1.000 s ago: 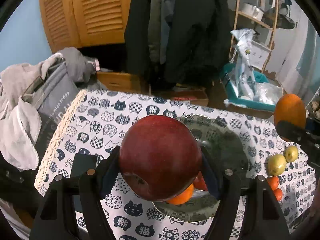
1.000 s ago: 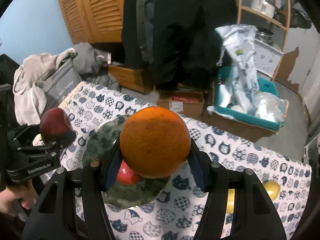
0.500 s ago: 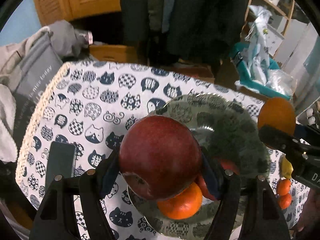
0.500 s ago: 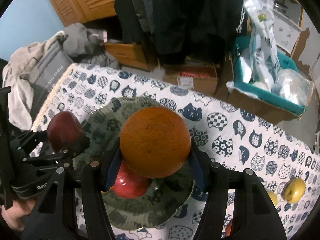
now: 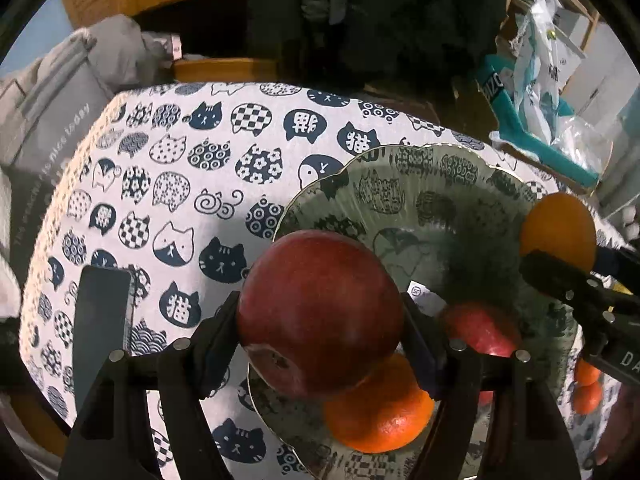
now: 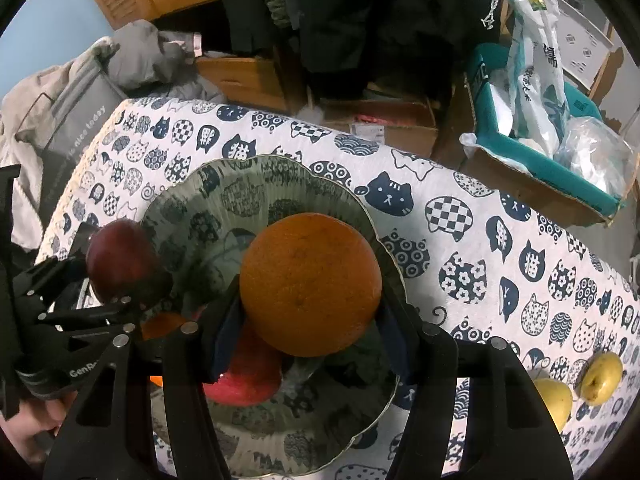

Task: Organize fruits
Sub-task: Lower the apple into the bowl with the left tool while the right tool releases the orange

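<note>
My left gripper is shut on a dark red apple, held above the near left rim of a green patterned bowl. In the bowl lie an orange and a lighter red apple. My right gripper is shut on a large orange, hanging over the middle of the bowl, with the red apple below it. Each gripper shows in the other's view: the right one with its orange, the left one with its apple.
The table carries a white cloth with cat prints. Two yellow-green fruits lie at its right, small oranges near them. A dark phone lies left of the bowl. Boxes, bags and clothes stand beyond the far edge.
Both grippers have come down toward the bowl and tilted more steeply; the bowl and cloth now fill more of both views. Both grips are unchanged.
</note>
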The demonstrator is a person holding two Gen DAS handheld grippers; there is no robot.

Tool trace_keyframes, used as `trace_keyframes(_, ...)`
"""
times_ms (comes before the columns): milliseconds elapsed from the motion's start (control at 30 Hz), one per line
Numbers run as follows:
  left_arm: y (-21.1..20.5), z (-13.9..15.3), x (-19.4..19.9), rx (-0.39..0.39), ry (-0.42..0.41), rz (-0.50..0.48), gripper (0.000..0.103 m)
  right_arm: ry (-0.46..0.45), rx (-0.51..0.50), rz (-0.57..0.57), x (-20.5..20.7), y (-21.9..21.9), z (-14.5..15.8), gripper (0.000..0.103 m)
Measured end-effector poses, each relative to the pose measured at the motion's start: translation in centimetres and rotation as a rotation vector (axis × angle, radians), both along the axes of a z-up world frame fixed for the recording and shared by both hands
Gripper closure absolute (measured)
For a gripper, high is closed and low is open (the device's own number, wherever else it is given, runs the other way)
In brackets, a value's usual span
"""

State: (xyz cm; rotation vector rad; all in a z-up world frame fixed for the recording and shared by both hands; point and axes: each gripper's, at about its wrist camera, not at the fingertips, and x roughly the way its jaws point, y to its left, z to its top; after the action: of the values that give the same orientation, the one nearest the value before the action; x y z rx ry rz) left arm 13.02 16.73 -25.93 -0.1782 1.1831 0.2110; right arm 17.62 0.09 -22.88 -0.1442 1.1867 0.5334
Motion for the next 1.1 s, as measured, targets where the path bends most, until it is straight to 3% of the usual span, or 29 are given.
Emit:
trace_keyframes(533,-0.5,-1.3,0.8,-0.015,0.042,-0.016,0.027,0.023,0.026,-0.030,0.4,-0.6,0.0,0.041)
trace_keyframes(667,-1.3,-0.3,0.6,0.027,-0.005,-0.039,0.009,0.040,0.039,-0.038,0.6,-0.8,-0.2,0.041)
trace_keyframes(833,-1.7,0.8,0.3,0.063,-0.032,-0.056,0.008,0.046,0.042,-0.036,0.7,-0.6,-0.3,0.041)
trace_keyframes(1100,0.0,2.4,-0.9,0.066,-0.058,-0.001,0.008,0.071,0.010,-0.003,0.8,1.2,-1.7,0.041)
